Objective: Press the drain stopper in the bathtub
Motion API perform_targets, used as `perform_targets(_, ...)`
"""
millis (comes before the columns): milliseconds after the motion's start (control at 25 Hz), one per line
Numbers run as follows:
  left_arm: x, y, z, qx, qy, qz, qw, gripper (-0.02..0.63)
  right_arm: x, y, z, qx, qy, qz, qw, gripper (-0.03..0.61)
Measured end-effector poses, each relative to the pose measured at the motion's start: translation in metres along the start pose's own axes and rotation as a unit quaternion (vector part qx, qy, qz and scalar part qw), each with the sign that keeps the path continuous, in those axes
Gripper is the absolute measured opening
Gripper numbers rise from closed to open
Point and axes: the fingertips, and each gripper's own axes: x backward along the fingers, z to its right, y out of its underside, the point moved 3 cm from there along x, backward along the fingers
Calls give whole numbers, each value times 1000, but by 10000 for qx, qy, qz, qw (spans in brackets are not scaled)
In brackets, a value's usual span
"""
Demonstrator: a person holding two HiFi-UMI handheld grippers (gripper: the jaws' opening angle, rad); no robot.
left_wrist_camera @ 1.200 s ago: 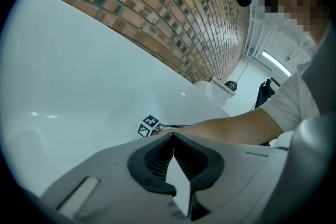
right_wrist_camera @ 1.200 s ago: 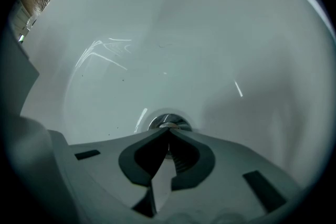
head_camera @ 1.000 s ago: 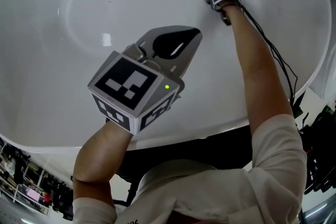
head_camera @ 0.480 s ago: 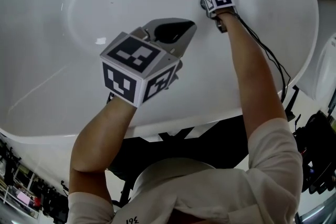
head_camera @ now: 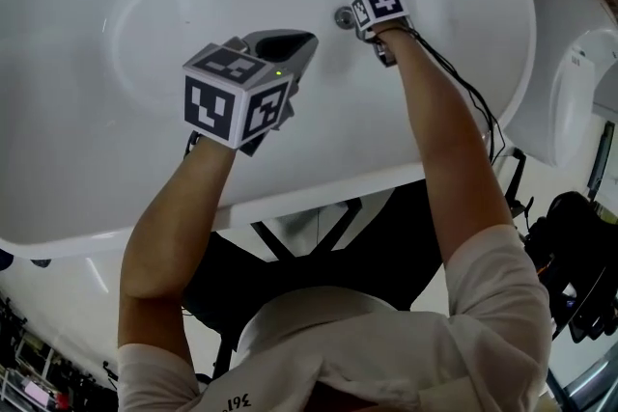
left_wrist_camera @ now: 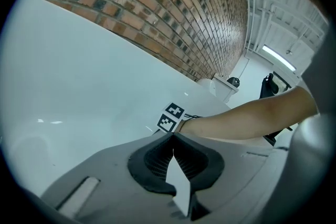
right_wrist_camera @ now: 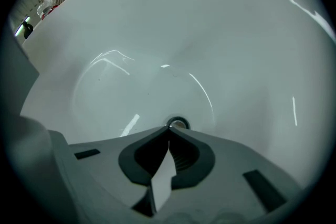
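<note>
Brick wall [left_wrist_camera: 157,2], bathtub [head_camera: 87,121], right claw [right_wrist_camera: 169,130] beside stopper [head_camera: 344,16]

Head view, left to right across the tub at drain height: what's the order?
left gripper, jaws together → drain stopper → right gripper, jaws together, just right of the stopper → white fixture outside the tub's rim. The bathtub spans most of the width, so it has no place in the order.

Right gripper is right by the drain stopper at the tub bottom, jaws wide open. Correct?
Not the jaws: the right gripper view shows the right gripper shut, tips meeting on nothing. It is right by the drain stopper at the bottom of the bathtub.
</note>
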Motion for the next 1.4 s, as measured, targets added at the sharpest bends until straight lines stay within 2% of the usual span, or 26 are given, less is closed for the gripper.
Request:
perform_targets(280,-1,2,-18,36,-359,-103,9993,5,37,-6,-3,102,73,240,9996,15)
perform_targets(680,19,-21,-7,-29,-644,159,9978,6,95,-17,-7,300,229,608,9974,15)
perform_targets(1040,49,-37,21,-163,-787,554,9952,6,160,-29,-19,476,315,1117,9921,15)
perform_targets(1400,78,-47,63,-381,-944,702,9923,6,228,-23,-31,684,405,1486,9857,15)
